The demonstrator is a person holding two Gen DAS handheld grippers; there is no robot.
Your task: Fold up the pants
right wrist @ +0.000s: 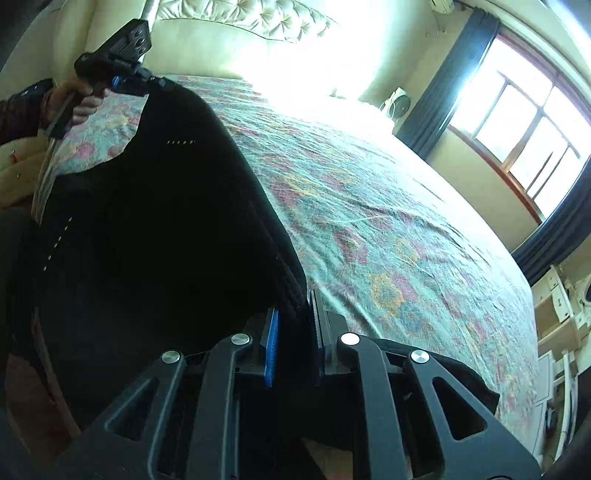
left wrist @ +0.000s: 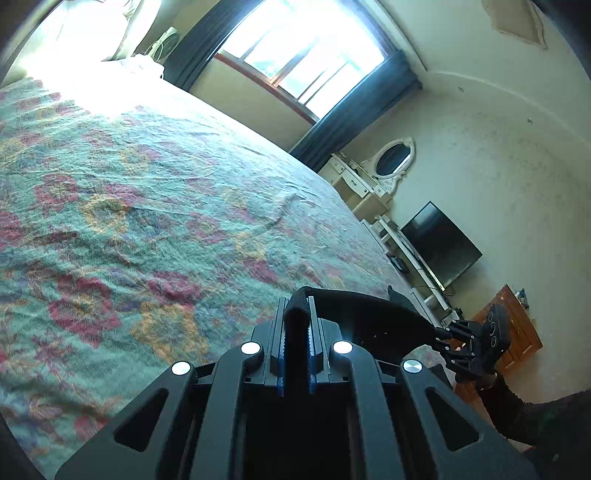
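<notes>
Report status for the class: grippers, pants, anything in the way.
Left gripper shut on pants. Right gripper shut on pants. Pants stretched between both, hanging over the bed edge. Nothing in the way.

Daylight enters through the window (left wrist: 295,62) at the far side and burns out to pure white in both views, so you lose all detail in its panes. A second overexposed patch washes out the far end of the bedspread (left wrist: 155,206) near the headboard (right wrist: 236,33). The near bedspread is evenly lit and sharp enough to read its floral weave. The black pants (right wrist: 147,229) read as a near-featureless dark mass, underexposed against the glare. Fisheye distortion bends the walls and window frame, and dark vignetting closes each picture's corners.
</notes>
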